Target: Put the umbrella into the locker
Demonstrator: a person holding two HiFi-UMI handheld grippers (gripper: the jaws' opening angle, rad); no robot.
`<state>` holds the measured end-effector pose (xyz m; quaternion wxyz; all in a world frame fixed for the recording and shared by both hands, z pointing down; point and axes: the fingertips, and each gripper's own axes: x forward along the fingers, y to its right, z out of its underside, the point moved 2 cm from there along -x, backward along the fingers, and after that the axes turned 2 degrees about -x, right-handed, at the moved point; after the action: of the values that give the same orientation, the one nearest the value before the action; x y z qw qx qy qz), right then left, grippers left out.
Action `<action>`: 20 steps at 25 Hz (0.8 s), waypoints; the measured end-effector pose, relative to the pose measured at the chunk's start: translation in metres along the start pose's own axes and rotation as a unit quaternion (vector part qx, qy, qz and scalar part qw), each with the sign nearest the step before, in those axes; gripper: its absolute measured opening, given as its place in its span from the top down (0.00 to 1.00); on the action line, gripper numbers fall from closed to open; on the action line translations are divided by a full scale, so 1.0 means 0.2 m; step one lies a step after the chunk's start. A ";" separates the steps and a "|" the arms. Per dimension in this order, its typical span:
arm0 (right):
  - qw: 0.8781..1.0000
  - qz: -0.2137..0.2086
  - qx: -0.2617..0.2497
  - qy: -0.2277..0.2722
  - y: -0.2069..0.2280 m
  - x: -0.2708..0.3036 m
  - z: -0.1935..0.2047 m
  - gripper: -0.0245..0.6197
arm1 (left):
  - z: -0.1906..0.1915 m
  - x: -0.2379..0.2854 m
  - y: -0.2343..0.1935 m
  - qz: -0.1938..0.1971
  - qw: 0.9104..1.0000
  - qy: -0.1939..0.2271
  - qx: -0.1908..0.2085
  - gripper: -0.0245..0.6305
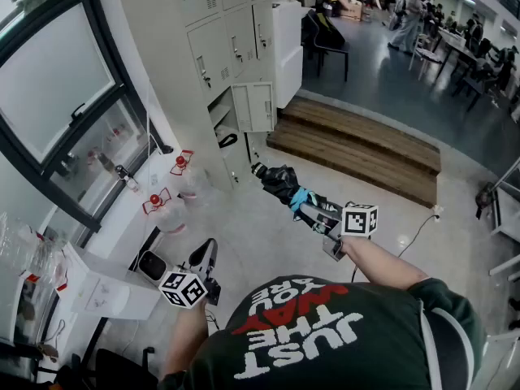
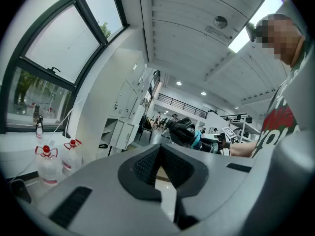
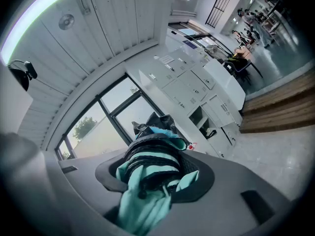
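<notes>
A folded black-and-teal umbrella (image 1: 280, 184) sticks out level toward the white lockers (image 1: 223, 31), and my right gripper (image 1: 309, 210) is shut on it. In the right gripper view the umbrella (image 3: 150, 132) fills the space between the jaws of the right gripper (image 3: 155, 166). One locker compartment (image 1: 221, 117) stands open with its door (image 1: 262, 106) swung aside, and a dark curved thing lies in the compartment below. My left gripper (image 1: 206, 254) is low at the left, shut with nothing in it, beside the white counter. From the left gripper (image 2: 158, 162) view the umbrella (image 2: 183, 130) shows ahead.
Two water bottles with red caps (image 1: 180, 169) (image 1: 159, 208) stand by the window wall. Wooden steps (image 1: 357, 145) lie right of the lockers. A white counter (image 1: 106, 291) is at the left. A cable (image 1: 416, 227) trails on the floor; people and tables fill the far hall.
</notes>
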<state>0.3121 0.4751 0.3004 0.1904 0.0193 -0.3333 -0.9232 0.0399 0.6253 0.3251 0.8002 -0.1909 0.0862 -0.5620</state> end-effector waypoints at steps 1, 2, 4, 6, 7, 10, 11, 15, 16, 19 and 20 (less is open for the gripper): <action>1.000 -0.002 -0.001 0.001 0.00 0.00 0.00 0.61 | 0.00 0.00 0.00 0.000 1.000 0.000 0.000 0.95; 1.000 -0.004 -0.001 0.001 -0.01 0.00 0.00 0.61 | 0.01 0.00 0.00 -0.001 1.000 0.001 0.000 0.95; 1.000 -0.004 -0.001 0.001 0.00 0.00 0.00 0.61 | 0.01 -0.01 0.00 0.000 1.000 0.001 0.000 0.95; 1.000 -0.003 0.004 0.000 0.00 0.00 0.02 0.61 | 0.01 -0.01 0.00 0.000 1.000 0.001 0.000 0.95; 1.000 -0.002 0.005 0.000 0.00 0.01 0.02 0.61 | 0.01 -0.01 0.00 0.000 1.000 0.001 0.000 0.95; 1.000 -0.001 0.002 0.002 -0.03 0.05 0.01 0.61 | -0.02 -0.04 -0.04 0.001 1.000 0.001 -0.002 0.95; 1.000 -0.001 0.005 0.002 -0.04 0.07 0.01 0.61 | -0.02 -0.05 -0.06 0.002 1.000 0.000 -0.002 0.95; 1.000 -0.009 0.014 0.010 -0.10 0.13 0.02 0.61 | -0.04 -0.10 -0.12 0.007 1.000 0.000 -0.002 0.95; 1.000 -0.007 0.014 0.011 -0.10 0.15 0.02 0.61 | -0.04 -0.12 -0.14 0.008 1.000 0.000 -0.002 0.95; 0.999 0.003 0.027 0.016 -0.12 0.22 0.06 0.61 | -0.07 -0.21 -0.22 0.009 1.000 0.001 -0.002 0.95; 0.999 0.004 0.033 0.018 -0.13 0.24 0.08 0.61 | -0.07 -0.24 -0.25 0.009 1.000 0.001 -0.002 0.95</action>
<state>0.2556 0.4853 0.3012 0.1995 0.0404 -0.3598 -0.9105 -0.0252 0.6517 0.3292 0.8045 -0.1906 0.0898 -0.5553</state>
